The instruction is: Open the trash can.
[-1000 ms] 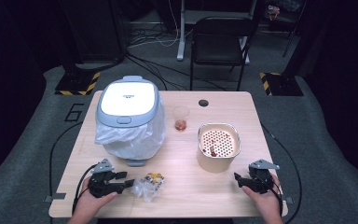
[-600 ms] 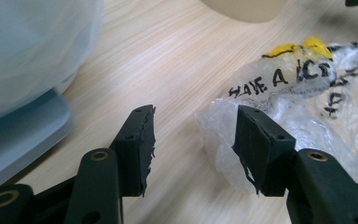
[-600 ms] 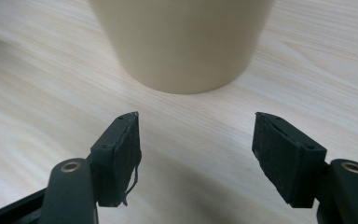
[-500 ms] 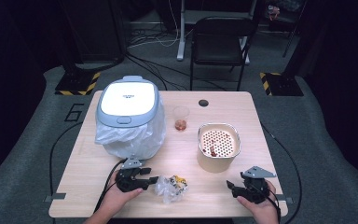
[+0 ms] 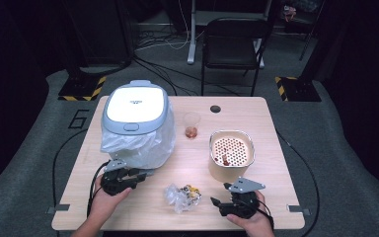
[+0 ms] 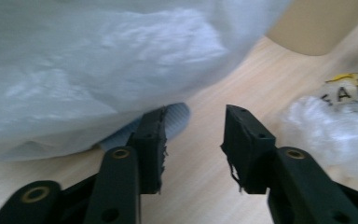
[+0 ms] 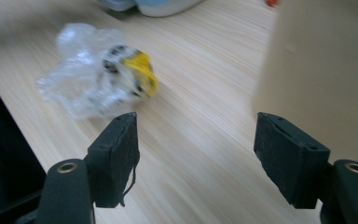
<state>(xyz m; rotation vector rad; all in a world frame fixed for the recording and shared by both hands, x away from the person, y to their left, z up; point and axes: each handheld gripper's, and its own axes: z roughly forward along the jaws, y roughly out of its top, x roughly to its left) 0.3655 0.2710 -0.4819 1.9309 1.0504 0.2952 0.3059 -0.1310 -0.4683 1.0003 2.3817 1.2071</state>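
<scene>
A crumpled clear wrapper [image 5: 181, 195] with a yellow and black label lies near the table's front edge; it also shows in the left gripper view [image 6: 335, 121] and the right gripper view [image 7: 103, 80]. My left gripper [image 5: 139, 175] is to its left, at the foot of the white plastic bag [image 5: 139, 146]. Its jaws [image 6: 193, 126] have just been closing, stand open and hold nothing; they point at the bag's lower edge [image 6: 98, 70]. My right gripper [image 5: 216, 202] is just right of the wrapper. It is open and empty [image 7: 196, 140].
A white appliance [image 5: 135, 104] sits in the plastic bag at the left. A clear cup [image 5: 191, 125] with a little reddish content stands mid-table. A beige pot [image 5: 231, 154] with a perforated insert stands at the right, close beside my right gripper [image 7: 326, 60]. A chair [image 5: 232, 44] stands behind the table.
The wrapper slid right with the left gripper, which then drew back left toward the bag, leaving it behind. The right gripper moved left toward the wrapper.
</scene>
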